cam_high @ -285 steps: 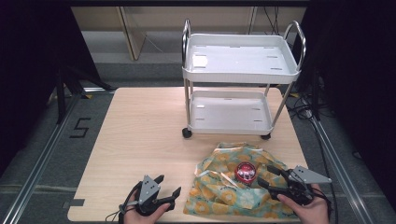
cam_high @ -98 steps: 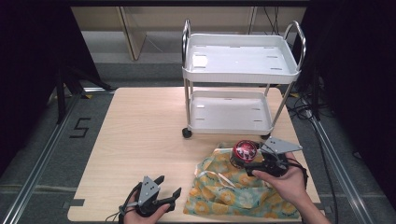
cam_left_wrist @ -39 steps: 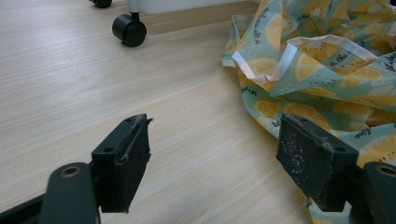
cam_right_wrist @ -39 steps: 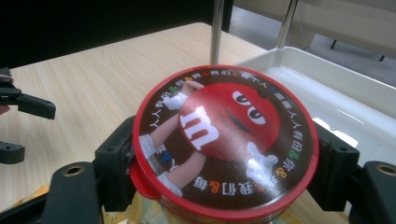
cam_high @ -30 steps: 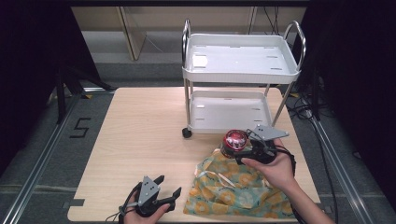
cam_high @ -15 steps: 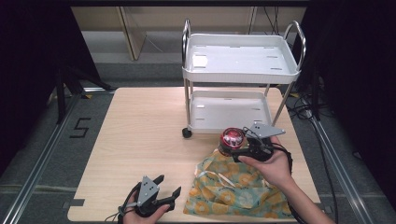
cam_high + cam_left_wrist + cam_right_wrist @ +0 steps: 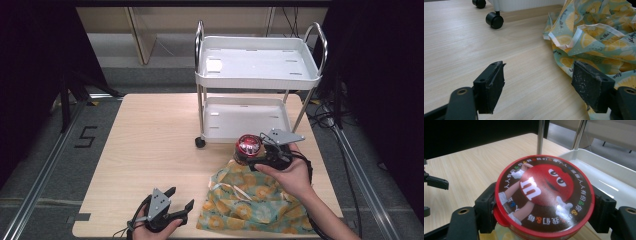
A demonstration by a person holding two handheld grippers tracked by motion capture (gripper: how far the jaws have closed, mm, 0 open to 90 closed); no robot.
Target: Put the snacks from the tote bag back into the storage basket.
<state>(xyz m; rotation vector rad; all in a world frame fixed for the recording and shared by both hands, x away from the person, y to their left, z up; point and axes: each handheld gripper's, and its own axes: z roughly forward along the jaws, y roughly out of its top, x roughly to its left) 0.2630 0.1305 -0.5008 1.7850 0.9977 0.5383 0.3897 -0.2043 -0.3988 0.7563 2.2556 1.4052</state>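
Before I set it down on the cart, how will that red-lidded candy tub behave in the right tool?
The candy tub is round with a smooth plastic lid, so it may twist or slip between the right tool's pads. It looks rigid, unlikely to crush. Set on its side on the cart, it would probably roll.

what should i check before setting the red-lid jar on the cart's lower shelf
1. Grip: right gripper has both jaws against the jar, under the lid rim: ok.
2. Lid seated flat on the jar: ok.
3. Landing spot: lower shelf looks bare: ok.
4. Approach path: cart post stands just behind the jar: not ok.
5. Left gripper open, resting clear near the table's front edge: ok.
6. Jar clear of the bag: cannot tell.
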